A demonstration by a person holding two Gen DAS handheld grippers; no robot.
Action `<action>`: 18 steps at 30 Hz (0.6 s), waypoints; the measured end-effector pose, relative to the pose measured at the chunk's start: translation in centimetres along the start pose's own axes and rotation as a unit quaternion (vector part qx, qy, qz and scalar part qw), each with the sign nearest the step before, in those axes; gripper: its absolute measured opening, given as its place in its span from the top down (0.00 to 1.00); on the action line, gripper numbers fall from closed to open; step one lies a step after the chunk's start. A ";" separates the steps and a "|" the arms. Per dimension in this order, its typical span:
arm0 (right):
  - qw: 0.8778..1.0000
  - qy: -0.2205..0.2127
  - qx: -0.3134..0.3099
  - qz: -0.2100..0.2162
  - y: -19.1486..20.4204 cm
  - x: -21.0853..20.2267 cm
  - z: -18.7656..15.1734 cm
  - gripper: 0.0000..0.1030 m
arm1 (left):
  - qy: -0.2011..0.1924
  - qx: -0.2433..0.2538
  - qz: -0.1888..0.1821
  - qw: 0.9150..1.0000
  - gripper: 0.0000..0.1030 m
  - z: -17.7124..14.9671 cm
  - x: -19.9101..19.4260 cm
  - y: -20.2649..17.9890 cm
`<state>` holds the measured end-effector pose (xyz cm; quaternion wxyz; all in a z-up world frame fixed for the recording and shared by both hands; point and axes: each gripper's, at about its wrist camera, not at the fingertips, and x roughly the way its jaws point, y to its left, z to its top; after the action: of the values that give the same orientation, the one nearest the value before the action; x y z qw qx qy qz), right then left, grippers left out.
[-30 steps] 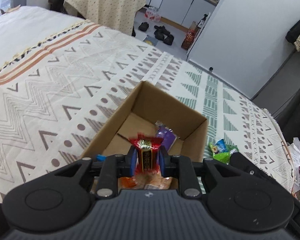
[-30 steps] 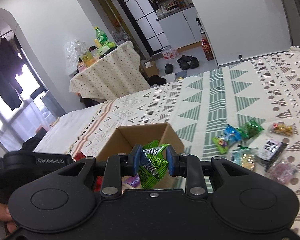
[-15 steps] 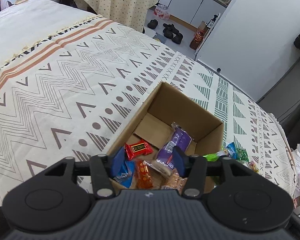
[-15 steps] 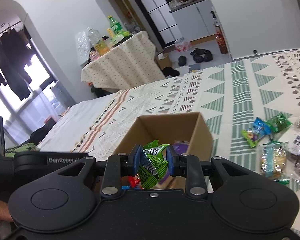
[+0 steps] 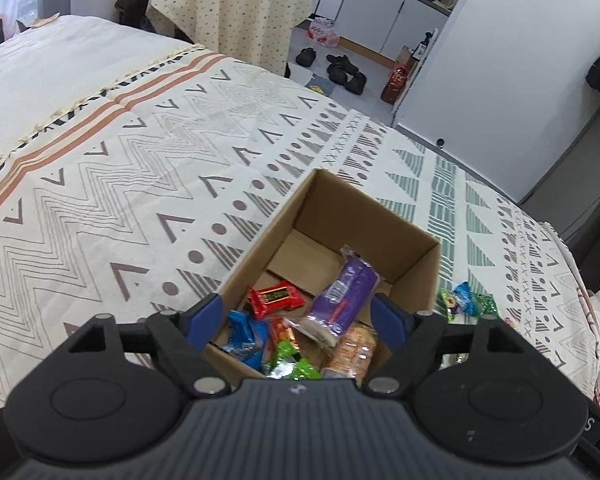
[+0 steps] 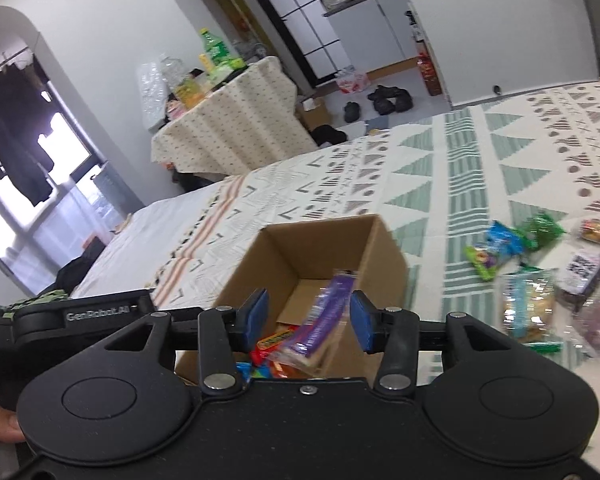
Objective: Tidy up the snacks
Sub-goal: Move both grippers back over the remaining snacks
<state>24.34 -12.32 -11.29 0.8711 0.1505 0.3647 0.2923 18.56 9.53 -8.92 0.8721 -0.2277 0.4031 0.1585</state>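
Left tongs (image 5: 300, 316) spread wide, empty, above cardboard box (image 5: 416, 280); red snack (image 5: 275, 298), purple packet (image 5: 346, 292) inside.

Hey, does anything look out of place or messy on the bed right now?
Yes. Several snack packets lie loose on the bedspread beside the cardboard box rather than in it. Inside the box, a long purple packet leans tilted across the other snacks.

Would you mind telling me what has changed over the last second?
Both hand-held grippers opened: the left dropped its red candy into the cardboard box, then the right released its green packet there. The box and the purple packet stayed put.
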 end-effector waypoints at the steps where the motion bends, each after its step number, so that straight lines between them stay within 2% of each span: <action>1: 1.000 0.002 0.001 -0.005 -0.3 -0.3 0.1 0.56 | -0.001 0.001 -0.002 1.000 0.16 -0.1 -0.1 -0.2; 7: 0.999 0.009 -0.001 -0.033 -1.8 -1.9 0.4 0.50 | 0.003 0.007 -0.015 1.000 0.11 -0.6 -0.2 -1.8; 10: 0.999 0.011 0.000 -0.044 -2.4 -2.7 0.7 0.43 | -0.001 0.018 -0.014 1.000 0.07 -0.9 -0.5 -2.8; 18: 0.998 0.004 0.005 -0.058 -4.0 -5.3 1.5 0.20 | -0.004 0.036 -0.024 0.999 0.05 -1.7 -1.2 -5.5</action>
<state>24.06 -18.81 -9.26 0.8844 0.1321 0.3778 0.2403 19.29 3.86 -7.50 0.8851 -0.2047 0.3993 0.1236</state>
